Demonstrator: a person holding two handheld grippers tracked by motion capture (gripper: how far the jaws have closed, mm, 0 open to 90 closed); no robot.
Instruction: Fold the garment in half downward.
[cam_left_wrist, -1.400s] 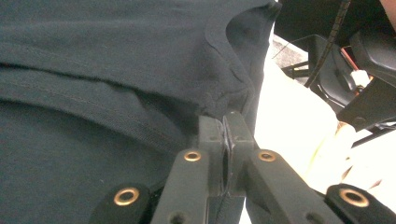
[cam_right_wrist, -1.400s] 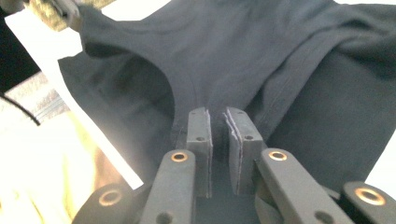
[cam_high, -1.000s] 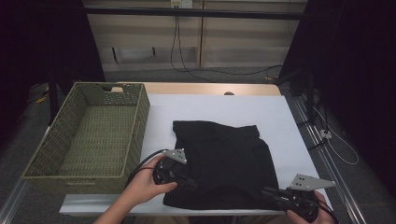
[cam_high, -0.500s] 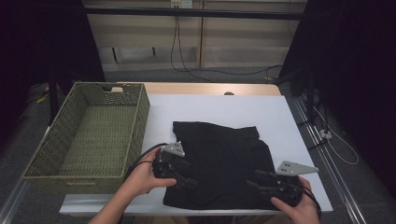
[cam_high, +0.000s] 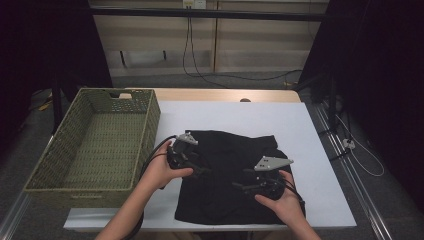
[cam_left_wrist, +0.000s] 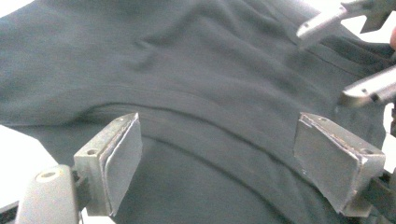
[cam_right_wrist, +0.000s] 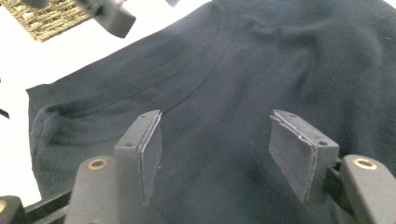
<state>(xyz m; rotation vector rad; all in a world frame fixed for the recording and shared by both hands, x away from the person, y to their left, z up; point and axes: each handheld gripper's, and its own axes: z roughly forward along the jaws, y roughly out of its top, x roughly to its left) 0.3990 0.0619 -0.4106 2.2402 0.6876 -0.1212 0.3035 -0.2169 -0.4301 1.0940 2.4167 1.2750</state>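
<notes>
A black garment (cam_high: 235, 165) lies folded flat on the white table (cam_high: 310, 130). My left gripper (cam_high: 201, 170) hovers over its left part, jaws pointing right. In the left gripper view the left gripper (cam_left_wrist: 224, 161) is open; its jaws have just been opening, and only cloth (cam_left_wrist: 187, 70) lies beneath them. My right gripper (cam_high: 241, 186) is over the garment's lower middle, jaws pointing left toward the other gripper. It stands open (cam_right_wrist: 217, 156), jaws just opening too, above dark fabric (cam_right_wrist: 280, 60) with nothing pinched.
A woven green basket (cam_high: 147, 125) stands on the table at the left, close to the garment's left edge. Bare white table shows behind and to the right of the garment. Cables trail from both grippers toward the front edge.
Both grippers have opened and let go of the cloth. The left one has moved away from the front edge; the right one has moved left and inward from the garment's near right corner.
</notes>
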